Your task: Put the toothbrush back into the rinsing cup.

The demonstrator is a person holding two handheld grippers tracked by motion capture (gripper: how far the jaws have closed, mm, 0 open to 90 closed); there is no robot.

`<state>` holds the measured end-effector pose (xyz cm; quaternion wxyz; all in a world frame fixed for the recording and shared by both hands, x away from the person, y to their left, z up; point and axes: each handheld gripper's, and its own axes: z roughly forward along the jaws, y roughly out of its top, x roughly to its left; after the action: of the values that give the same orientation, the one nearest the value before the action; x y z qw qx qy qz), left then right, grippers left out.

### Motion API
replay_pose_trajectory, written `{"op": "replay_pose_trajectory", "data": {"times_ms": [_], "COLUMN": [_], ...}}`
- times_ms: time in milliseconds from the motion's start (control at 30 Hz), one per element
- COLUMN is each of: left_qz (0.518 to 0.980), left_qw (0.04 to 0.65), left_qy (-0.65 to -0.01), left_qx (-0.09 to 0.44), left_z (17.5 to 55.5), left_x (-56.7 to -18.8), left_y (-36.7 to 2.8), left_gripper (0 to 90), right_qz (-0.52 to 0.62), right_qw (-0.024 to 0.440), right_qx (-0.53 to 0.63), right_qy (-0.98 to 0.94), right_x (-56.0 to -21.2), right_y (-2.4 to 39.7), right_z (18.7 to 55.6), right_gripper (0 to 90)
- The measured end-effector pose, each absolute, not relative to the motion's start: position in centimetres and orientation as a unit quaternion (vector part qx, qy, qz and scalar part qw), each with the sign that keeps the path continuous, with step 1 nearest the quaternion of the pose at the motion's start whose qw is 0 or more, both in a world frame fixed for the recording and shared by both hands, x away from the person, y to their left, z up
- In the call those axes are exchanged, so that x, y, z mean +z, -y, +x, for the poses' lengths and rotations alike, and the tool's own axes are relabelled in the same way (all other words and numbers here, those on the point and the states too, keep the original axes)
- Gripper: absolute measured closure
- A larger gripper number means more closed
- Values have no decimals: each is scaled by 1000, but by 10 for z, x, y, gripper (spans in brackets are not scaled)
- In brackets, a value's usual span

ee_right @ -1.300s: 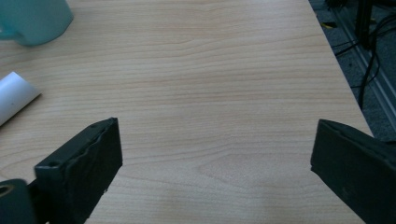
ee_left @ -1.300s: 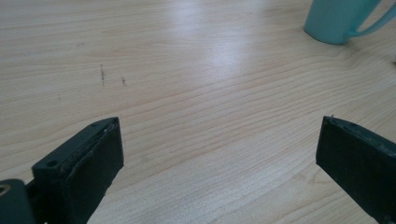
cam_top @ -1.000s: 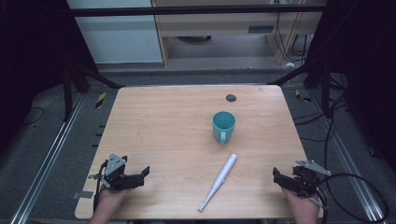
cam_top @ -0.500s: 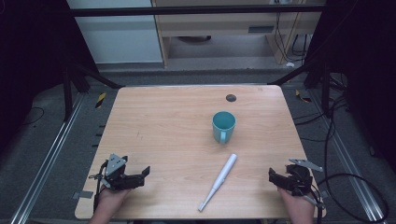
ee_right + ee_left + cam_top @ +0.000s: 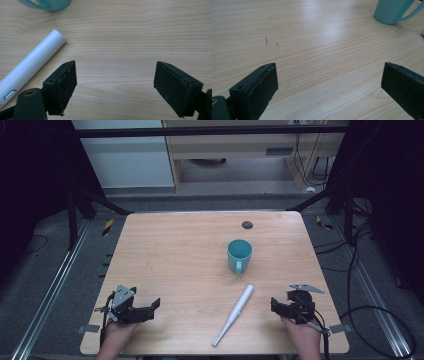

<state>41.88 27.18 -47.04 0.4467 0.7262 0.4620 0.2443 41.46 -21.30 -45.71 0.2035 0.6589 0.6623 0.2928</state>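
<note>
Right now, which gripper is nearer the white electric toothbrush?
Right. The right gripper sits just beside the white electric toothbrush, jaws open and nothing between them. The left gripper rests open farther off, at the table's near left corner.

teal ceramic mug: in the left gripper view we see it cropped at one o'clock.
white plastic electric toothbrush: we lose its lower end at nine o'clock.
</note>
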Motion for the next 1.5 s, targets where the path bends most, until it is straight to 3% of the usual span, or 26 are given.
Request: {"op": "replay_pose_trajectory", "data": {"times_ms": [467,1100,1500], "left_qz": [726,725,723], "left_qw": [448,449,452], "left_qy": [-460,-462,-463], "left_qx": [246,244,244], "left_z": [419,419,419], "left_x": [-470,-470,-470], "left_y": [-273,-273,-273], "left_gripper": [2,1,0], "right_qz": [611,478,323], "right_qw": [191,181,175], "right_qx": [300,257,223], "right_qy": [-707,-820,-903], "right_x": [-454,-450,-456], "right_y": [186,173,167], "right_z": [418,428,432], "right_gripper": [285,280,258]}}
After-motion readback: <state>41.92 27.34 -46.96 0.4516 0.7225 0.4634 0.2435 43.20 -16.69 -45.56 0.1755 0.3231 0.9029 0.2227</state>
